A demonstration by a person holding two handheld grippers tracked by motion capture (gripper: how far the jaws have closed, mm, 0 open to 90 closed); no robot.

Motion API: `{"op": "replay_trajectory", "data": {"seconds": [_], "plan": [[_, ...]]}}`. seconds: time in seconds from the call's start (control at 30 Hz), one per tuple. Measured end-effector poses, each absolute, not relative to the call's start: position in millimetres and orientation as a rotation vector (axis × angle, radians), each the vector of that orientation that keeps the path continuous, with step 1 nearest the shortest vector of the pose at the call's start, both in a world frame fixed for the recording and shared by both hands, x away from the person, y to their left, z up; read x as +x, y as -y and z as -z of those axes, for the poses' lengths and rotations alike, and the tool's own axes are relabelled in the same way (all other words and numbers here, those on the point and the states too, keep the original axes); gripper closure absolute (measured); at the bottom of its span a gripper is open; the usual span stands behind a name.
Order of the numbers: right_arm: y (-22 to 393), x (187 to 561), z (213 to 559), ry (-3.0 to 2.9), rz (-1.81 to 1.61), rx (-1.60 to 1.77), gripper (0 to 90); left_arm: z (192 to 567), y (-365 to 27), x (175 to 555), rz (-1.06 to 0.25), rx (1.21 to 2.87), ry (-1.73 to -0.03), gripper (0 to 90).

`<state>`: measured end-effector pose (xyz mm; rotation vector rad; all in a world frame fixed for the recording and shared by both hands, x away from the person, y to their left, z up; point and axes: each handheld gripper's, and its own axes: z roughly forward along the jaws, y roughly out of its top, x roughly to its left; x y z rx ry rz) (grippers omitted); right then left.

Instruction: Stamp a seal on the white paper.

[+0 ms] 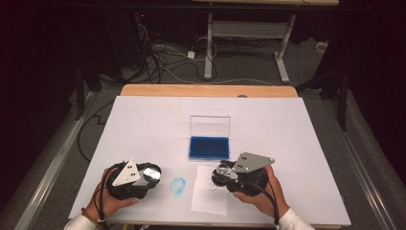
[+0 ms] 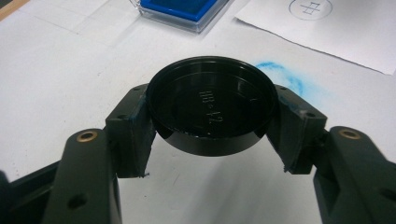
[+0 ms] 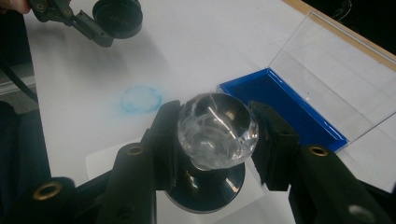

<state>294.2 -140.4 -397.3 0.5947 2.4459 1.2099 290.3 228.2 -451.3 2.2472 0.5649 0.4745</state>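
Observation:
My left gripper (image 2: pixel 215 119) is shut on a round black cap (image 2: pixel 212 105), held by its rim above the white table cover; the cap's hollow side with raised lettering faces the camera. In the high view this gripper (image 1: pixel 152 173) sits at the front left. My right gripper (image 3: pixel 217 137) is shut on a stamp (image 3: pixel 217 126) with a clear faceted knob and a black round base, over a white paper sheet (image 1: pixel 209 196). A blue ink pad (image 1: pixel 208 147) lies in its case, with the clear lid (image 1: pixel 209 125) standing upright behind it.
A round blue ink smudge (image 1: pixel 178 186) marks the table cover between the two grippers. The paper sheet bears a circular stamped mark (image 2: pixel 310 7). The wooden table edge (image 1: pixel 208 90) shows at the far side, with cables and desk legs on the floor beyond.

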Motion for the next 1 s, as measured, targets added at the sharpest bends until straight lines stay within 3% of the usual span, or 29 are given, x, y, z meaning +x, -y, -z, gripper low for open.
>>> {"op": "replay_trajectory", "data": {"seconds": [1.0], "plan": [[125.3, 296.8, 414.7, -2.484, -1.175, 0.580, 57.0, 452.1, -228.5, 289.8, -0.483, 2.259, -0.570, 36.4]]}}
